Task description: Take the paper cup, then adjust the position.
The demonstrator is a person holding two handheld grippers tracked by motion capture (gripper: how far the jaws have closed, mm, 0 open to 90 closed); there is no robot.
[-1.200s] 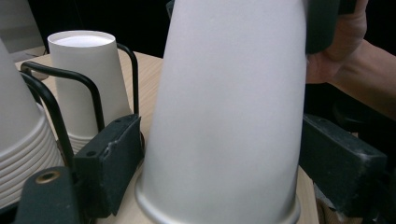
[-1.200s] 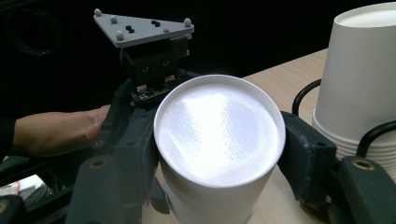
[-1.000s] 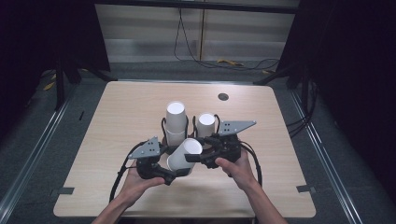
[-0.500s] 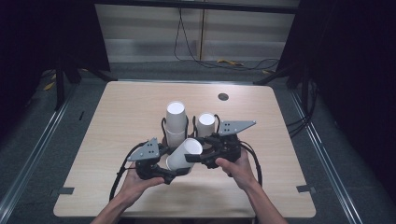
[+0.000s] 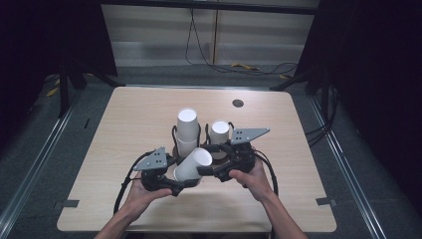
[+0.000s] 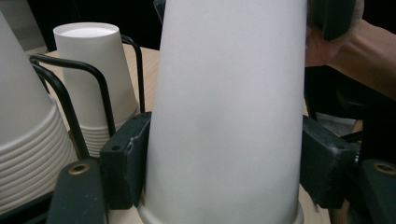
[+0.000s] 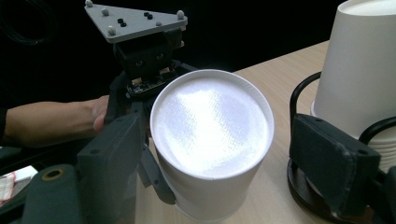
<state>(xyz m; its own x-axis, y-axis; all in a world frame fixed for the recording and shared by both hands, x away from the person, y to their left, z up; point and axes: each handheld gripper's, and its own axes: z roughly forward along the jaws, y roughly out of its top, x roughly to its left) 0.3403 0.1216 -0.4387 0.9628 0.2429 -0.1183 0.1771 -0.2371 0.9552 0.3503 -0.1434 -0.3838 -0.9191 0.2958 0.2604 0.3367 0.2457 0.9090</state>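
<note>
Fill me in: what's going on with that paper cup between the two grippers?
A person is holding a white paper cup between both grippers, low over the table. The left gripper clamps it. The right gripper has just been opening; its jaws flank the cup's closed end with a gap. Two cup stacks sit in a wire rack behind.

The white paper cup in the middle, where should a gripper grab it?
Grip the paper cup on its side wall near the wide rim, one jaw on each side, coming from the rim end. It tapers toward its closed base, so the wall there is broadest. The left gripper already clamps it that way; the right gripper stands open around the base.
</note>
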